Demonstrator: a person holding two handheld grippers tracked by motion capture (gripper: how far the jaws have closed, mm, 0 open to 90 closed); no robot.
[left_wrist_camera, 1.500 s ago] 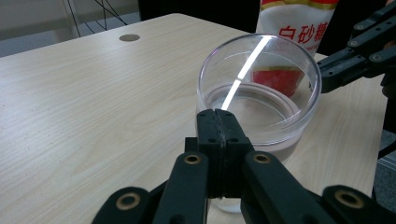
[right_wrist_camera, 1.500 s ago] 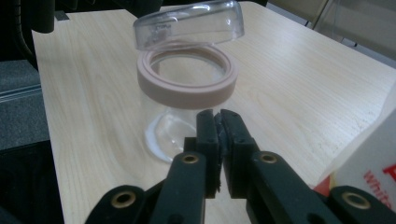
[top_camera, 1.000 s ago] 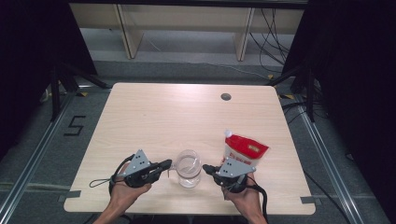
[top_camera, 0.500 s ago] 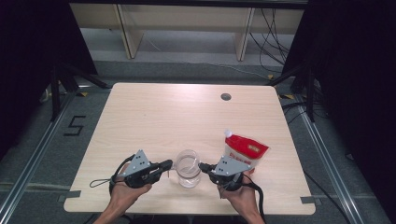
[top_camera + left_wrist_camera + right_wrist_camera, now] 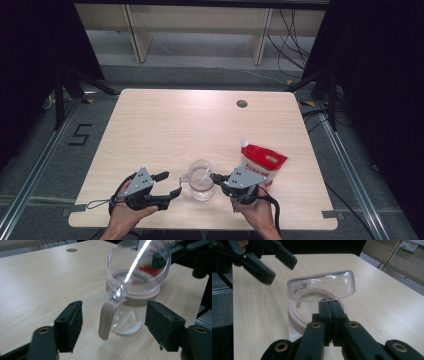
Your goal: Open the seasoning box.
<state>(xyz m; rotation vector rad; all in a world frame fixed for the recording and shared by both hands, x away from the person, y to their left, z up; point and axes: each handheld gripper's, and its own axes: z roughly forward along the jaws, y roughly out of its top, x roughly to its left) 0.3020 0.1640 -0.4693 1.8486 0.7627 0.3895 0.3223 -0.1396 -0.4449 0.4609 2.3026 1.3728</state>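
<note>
A clear pitcher (image 5: 201, 179) with a beige collar (image 5: 295, 317) and a beige handle (image 5: 106, 320) stands near the table's front edge. Its clear hinged lid (image 5: 322, 286) is tipped up. My right gripper (image 5: 329, 305) is shut on the lid's rim from the pitcher's right, and it also appears in the high view (image 5: 216, 177). My left gripper (image 5: 113, 315) has just been opening. Its jaws stand apart on either side of the handle and do not touch it. From above, that left gripper (image 5: 171, 184) lies to the pitcher's left.
A red and white pouch (image 5: 262, 162) stands just behind my right hand. A round cable hole (image 5: 242, 104) sits near the table's far edge. The table front edge (image 5: 200, 225) runs close under both hands.
My left gripper's jaws have spread apart at the pitcher's handle. Both hands and the pitcher have stayed in place.
</note>
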